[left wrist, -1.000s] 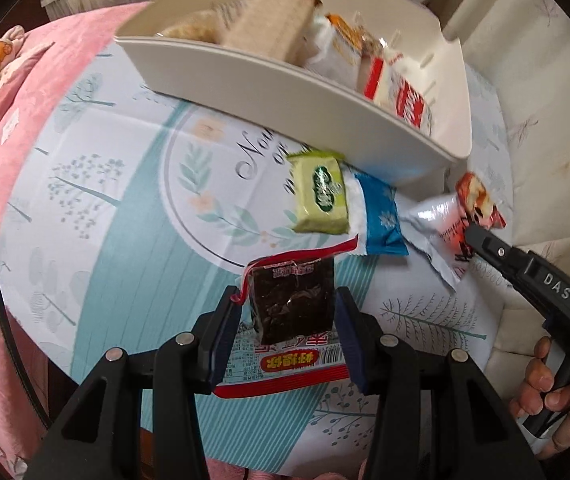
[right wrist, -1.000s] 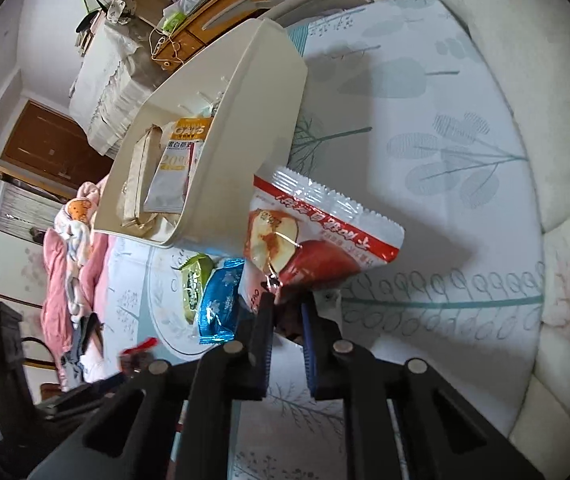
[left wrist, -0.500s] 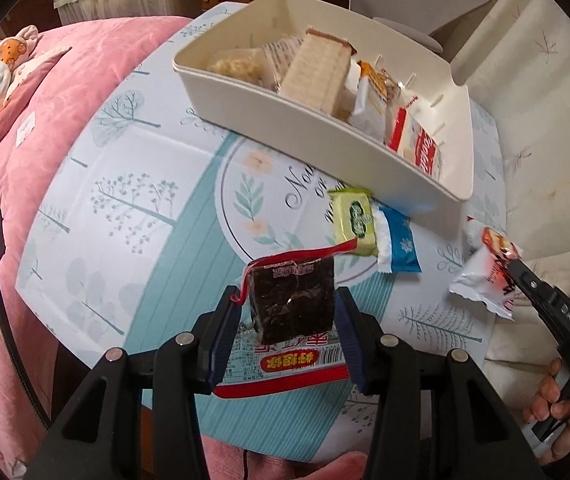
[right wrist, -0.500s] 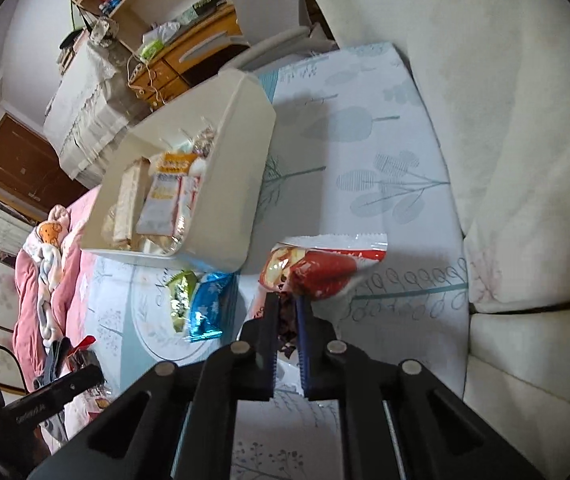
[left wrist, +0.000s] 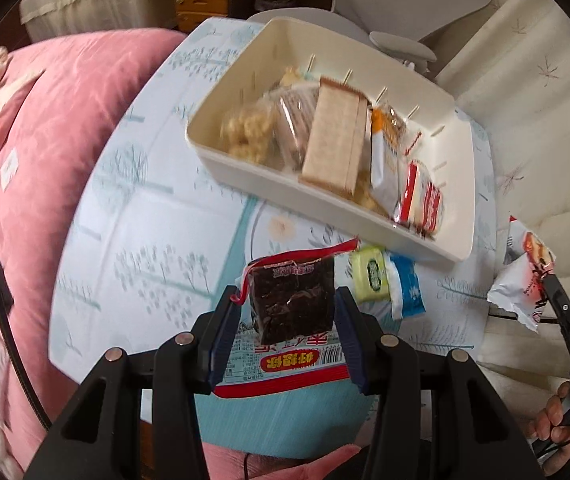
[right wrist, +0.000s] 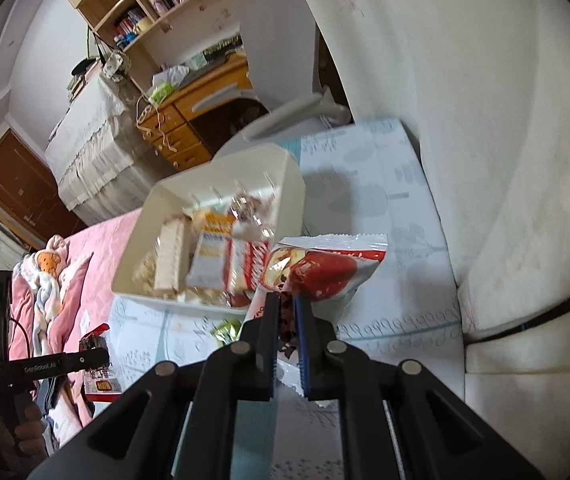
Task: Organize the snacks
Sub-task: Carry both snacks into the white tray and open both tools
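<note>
The left gripper (left wrist: 287,312) pinched a dark snack pack (left wrist: 291,304) between its pads, held above the table (left wrist: 133,216). The right gripper (right wrist: 286,312) was clamped on a red-and-white pouch (right wrist: 325,268), held in the air just beside the bin's near right corner. The cream bin (left wrist: 461,184) stood on the table, holding several snacks. A green packet (left wrist: 371,278) and a blue packet (left wrist: 407,290) lay touching each other on the table just in front of the bin.
</note>
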Available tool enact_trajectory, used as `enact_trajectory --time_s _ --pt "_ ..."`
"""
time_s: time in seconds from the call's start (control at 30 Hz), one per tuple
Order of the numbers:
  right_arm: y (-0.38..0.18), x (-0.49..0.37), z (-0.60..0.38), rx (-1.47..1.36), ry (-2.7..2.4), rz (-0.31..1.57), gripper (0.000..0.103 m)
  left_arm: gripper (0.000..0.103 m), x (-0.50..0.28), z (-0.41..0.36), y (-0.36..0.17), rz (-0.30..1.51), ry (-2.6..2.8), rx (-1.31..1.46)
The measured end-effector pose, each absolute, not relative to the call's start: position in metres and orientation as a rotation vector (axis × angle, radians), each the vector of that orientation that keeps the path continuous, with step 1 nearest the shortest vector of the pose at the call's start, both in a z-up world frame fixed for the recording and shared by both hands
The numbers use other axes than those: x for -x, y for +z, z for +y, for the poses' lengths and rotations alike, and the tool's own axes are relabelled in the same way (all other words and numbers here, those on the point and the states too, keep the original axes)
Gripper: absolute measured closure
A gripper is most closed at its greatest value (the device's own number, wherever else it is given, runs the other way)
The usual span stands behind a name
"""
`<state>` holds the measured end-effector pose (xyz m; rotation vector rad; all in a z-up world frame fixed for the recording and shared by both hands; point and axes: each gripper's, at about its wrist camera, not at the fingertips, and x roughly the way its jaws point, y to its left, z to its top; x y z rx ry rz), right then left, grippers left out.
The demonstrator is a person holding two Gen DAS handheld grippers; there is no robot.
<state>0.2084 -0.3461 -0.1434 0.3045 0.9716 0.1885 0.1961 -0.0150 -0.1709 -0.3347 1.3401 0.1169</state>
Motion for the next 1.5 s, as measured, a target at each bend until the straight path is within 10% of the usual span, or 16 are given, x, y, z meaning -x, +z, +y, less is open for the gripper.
enact_trajectory --time_s 0.63,1.27,1.5 --pt "-0.118 -0.242 -0.210 -0.061 0.168 0.732 0.097 0.056 -0.299 0.044 -0.153 1.183 -0.098 0.109" --pt "-0.149 -0.228 -0.191 -0.057 -0.004 0.861 0.095 0.028 -0.307 0.039 -0.164 1.181 -0.262 0.063" --pt "-0.153 -0.210 -0.202 -0.049 -0.062 0.885 0.075 0.025 -0.282 0.021 -0.173 1.214 -0.346 0.080"
